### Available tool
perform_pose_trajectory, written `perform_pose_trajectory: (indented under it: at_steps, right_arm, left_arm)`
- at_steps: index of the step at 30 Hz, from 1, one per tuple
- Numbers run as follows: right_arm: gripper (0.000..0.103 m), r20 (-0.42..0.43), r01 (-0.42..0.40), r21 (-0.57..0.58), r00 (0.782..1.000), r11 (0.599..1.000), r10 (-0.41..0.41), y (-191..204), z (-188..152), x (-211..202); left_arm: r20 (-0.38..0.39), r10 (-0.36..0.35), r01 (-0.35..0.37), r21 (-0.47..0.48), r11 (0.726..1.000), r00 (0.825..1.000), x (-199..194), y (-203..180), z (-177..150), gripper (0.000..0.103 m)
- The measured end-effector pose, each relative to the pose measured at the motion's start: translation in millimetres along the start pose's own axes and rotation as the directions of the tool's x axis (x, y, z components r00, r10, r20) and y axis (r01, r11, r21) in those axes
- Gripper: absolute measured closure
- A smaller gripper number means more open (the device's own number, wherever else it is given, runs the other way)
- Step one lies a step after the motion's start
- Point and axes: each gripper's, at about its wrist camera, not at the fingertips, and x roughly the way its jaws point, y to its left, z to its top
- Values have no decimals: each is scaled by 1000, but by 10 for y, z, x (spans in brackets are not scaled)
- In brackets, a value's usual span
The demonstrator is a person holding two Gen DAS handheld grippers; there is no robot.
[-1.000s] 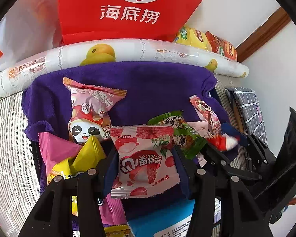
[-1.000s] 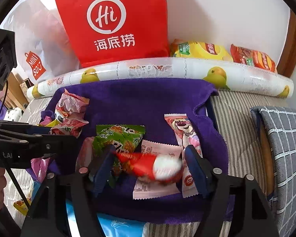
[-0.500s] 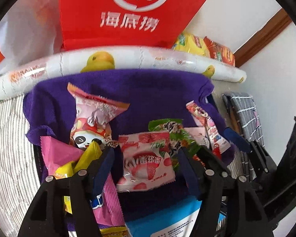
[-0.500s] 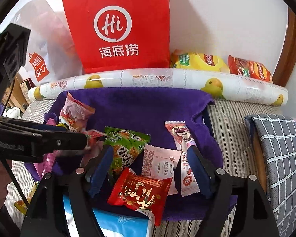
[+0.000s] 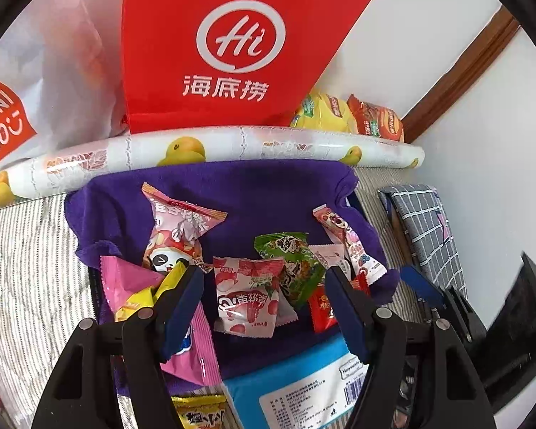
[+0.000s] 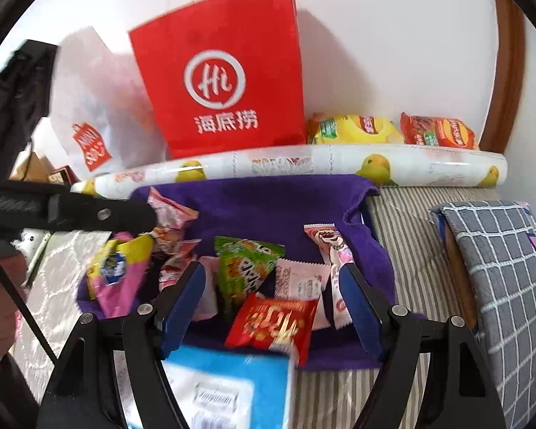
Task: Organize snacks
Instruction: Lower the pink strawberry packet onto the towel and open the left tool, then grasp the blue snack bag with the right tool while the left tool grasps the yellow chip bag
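I hold both tongs above the purple cloth [image 5: 268, 193], where the snacks lie in a loose heap, and I judge the step in hand to be picking the next packet to sort. My left gripper [image 5: 266, 304] has its jaws opening with nothing pressed between the pads; the strawberry packet [image 5: 246, 296] lies flat on the cloth below the gap, released. To do this well I would come down straight over one packet, take it by a crimped edge and not the puffy middle, and keep the pads off its neighbours. At ten o'clock from that packet stands the panda packet [image 5: 175, 236], at nine the pink packet [image 5: 128, 282] with a yellow one [image 5: 168, 280] touching it, at two the green packet [image 5: 289, 264], at three the red packet [image 5: 321, 307]. My right gripper [image 6: 273, 304] is also spread and grasps nothing; the red packet lies below its gap, the bear stick [image 6: 334, 261] at one o'clock. As for containers, I see no bin for the sorted snacks; the red bag [image 6: 225, 82] stands at twelve behind the duck roll [image 6: 303, 161], its inside hidden, with a white bag [image 6: 100, 114] to its left, contents unclear. A blue box [image 5: 296, 389] lies at six, closed.
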Motion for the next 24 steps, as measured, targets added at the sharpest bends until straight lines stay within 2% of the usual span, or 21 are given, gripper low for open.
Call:
perform_pose_trajectory:
  at_steps: [6,9,13,17,24]
  right_arm:
    - [28,46,-25,31,999,999,24,87,-229,-442]
    - [34,37,-36,30,999,999,35,173,-372,-606]
    - [36,25,-50,10,998,999,50,344,-589,-758]
    - [45,-37,-84,25,996,996,85,479,-865,-748]
    - [45,-125,-152,11,980,988,152,709,-1235,-591]
  left_arm:
    - [25,-16,16,10,1000,1000,-278,-59,-61,35]
    - [47,-14,12,26,1000,999,-419,-72,-160,35]
    - [58,11,-14,43,999,998,-553,43,-406,35]
    - [56,43,-44,15,999,998,-606,226,-633,35]
    - [62,83,-82,-19,996,995,-707,547,-1087,35]
